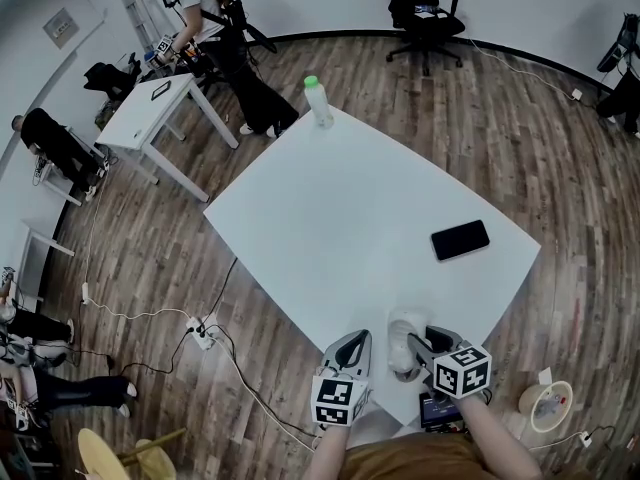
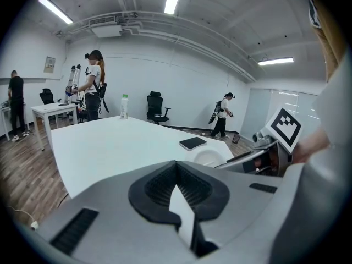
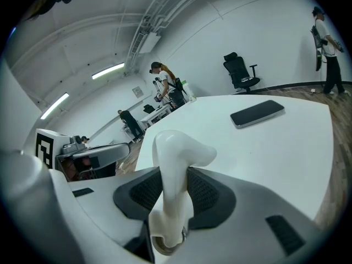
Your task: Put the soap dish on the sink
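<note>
- The white, glossy, curved soap dish [image 3: 175,158] is clamped edge-on in my right gripper [image 1: 420,346]. Its dark ribbed fingers [image 3: 204,194] press on both sides of it, and its rounded lip stands up above them.
- In the head view the dish is low over the near edge of the large white tabletop [image 1: 330,218], close to my body. I can't tell whether it touches the surface.
- I judge the pickup done and the whole placement still left. No sink shows in any view, so I would have to find it first, probably away from this tabletop.
- My left gripper [image 2: 177,172] hangs just beside the right one. Its fingers are brought together with nothing between them, and only a sliver of tabletop shows through.
- A flat black phone [image 1: 460,239] lies farther out on the right, well apart from the dish. A clear plastic bottle with a green cap [image 1: 318,101] stands at the far corner.
- Neither one blocks a lift. Beyond them are a small white side table [image 1: 150,108], a black office chair [image 1: 425,13], a standing person [image 1: 205,3] and floor cables that I would steer around.
</note>
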`<state>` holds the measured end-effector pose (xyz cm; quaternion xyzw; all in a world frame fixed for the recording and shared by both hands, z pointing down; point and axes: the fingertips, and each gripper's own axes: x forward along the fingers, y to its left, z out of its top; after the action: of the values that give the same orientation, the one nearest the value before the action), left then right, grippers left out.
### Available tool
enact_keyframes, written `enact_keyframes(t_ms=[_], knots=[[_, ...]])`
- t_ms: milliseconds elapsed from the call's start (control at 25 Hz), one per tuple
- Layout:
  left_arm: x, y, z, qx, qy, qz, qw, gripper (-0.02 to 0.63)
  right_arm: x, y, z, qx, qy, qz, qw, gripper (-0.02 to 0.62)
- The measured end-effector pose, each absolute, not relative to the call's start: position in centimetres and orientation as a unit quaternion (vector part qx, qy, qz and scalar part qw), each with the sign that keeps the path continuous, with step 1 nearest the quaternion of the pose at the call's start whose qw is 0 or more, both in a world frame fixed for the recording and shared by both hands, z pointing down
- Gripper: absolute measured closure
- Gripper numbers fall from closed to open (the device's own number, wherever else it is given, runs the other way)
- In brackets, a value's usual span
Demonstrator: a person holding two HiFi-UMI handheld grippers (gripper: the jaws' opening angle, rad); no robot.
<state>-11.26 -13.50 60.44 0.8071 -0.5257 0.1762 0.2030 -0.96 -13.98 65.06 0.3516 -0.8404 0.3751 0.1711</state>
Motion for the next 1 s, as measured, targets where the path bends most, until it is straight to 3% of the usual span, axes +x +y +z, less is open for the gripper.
enact_keyframes(t_ms=[1000], knots=[[-11.0,-13.4,60.9,0.802,-0.532,0.164,0.217,0.6,0.4,-14.0,67.0,0.363,-0.824,0.368,0.234,0.449]])
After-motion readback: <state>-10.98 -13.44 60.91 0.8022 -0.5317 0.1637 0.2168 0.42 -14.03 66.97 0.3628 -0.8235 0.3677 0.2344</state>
